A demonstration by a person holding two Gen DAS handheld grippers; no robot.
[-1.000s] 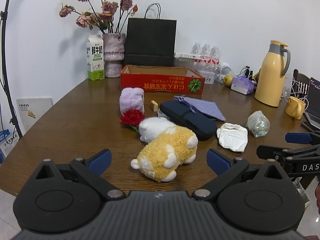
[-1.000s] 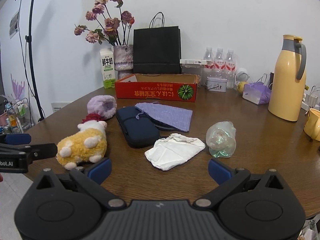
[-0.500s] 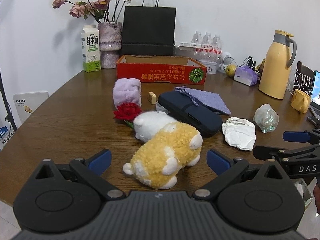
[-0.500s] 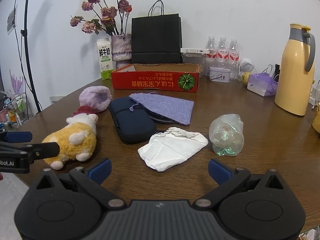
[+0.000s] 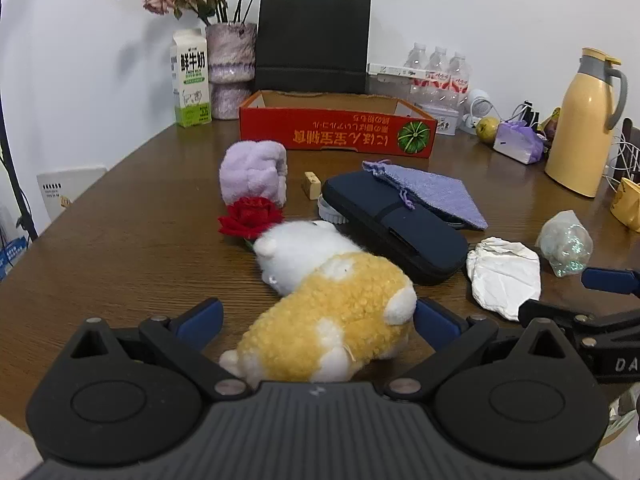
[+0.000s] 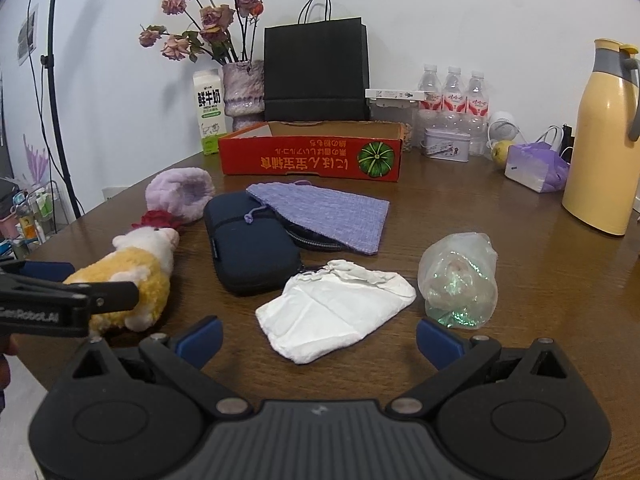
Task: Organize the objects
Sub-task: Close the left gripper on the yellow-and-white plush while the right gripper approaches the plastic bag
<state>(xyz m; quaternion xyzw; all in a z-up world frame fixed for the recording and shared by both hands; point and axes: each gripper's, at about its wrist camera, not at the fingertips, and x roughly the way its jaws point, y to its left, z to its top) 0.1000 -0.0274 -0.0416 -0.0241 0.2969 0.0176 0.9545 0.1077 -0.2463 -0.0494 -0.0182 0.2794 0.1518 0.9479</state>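
Both tongs agape: left tongs (image 5: 316, 318) astride plush toy (image 5: 328, 320), head end away, long axis diagonal.

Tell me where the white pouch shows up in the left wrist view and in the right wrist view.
Left wrist view: the white pouch lies right of centre, just right of the navy case.
Right wrist view: the white pouch lies low at centre, ahead of the open right gripper, between the navy case and the clear bag.
Shared landmark: the red box stands behind it in both.
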